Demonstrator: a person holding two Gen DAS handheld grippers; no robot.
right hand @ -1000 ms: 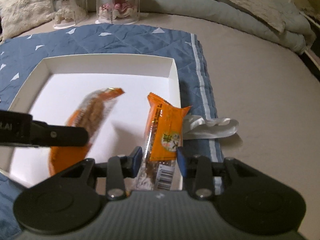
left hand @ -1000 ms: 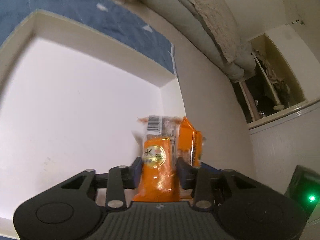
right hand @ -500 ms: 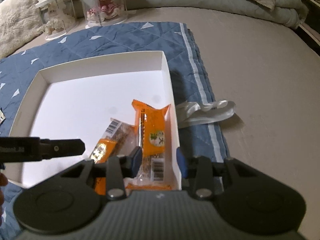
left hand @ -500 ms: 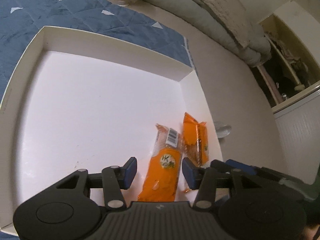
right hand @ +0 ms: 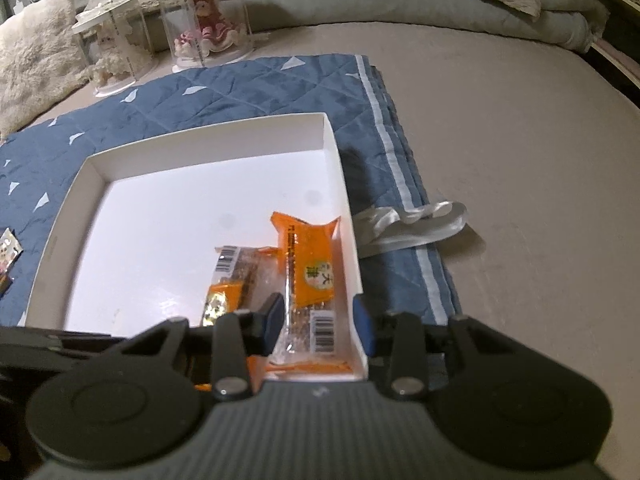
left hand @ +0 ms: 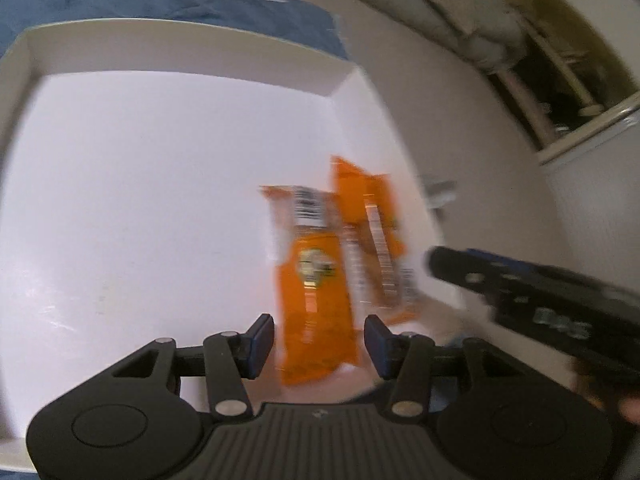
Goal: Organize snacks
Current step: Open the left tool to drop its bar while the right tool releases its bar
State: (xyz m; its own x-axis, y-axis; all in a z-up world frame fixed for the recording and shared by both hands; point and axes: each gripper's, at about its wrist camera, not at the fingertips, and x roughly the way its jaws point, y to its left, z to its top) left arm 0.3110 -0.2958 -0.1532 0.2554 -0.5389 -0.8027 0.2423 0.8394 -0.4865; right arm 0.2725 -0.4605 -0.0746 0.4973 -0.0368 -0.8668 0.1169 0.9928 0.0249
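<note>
Two orange snack packs (right hand: 308,276) lie side by side in the white box (right hand: 200,140); both claws, left (left hand: 319,342) and right (right hand: 318,322), gape empty.

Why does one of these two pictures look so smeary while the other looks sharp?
Left wrist view: motion blur smears the two orange snack packets and the right gripper; the white cardboard box floor is washed out. Right wrist view: sharp, packet barcodes legible, fisheye bending the blue quilted mat.
</note>
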